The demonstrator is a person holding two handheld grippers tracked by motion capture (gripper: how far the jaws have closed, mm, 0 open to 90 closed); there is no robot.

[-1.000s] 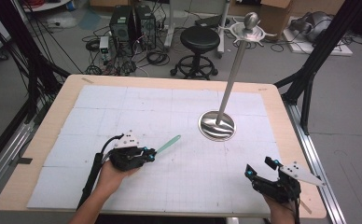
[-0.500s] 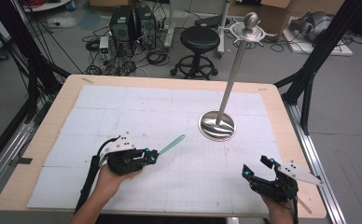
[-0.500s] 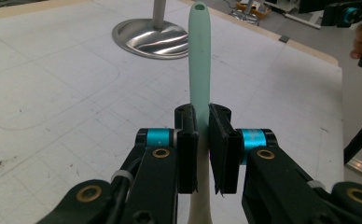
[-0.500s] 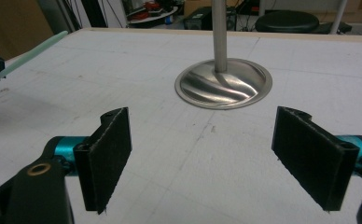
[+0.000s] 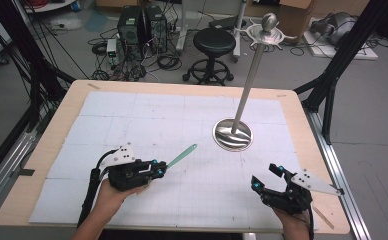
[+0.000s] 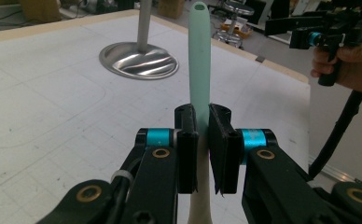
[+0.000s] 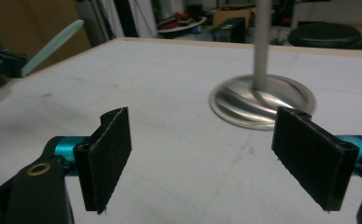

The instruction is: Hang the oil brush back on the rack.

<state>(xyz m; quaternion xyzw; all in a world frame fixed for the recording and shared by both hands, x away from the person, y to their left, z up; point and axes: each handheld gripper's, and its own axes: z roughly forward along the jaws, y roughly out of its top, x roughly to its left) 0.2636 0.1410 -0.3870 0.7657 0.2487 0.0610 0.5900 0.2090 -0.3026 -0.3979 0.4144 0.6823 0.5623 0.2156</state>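
White mat (image 5: 182,120) open around spatula-holding left claw (image 5: 161,172).

Green stick (image 6: 199,56) lower end cut off by frame btm, left gripper view.

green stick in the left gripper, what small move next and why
Probably carry the green stick on toward the metal stand. The left gripper is shut on its lower part, its tip points up and toward the stand's round base, and bare mat lies between them. The right gripper waits open, holding nothing.
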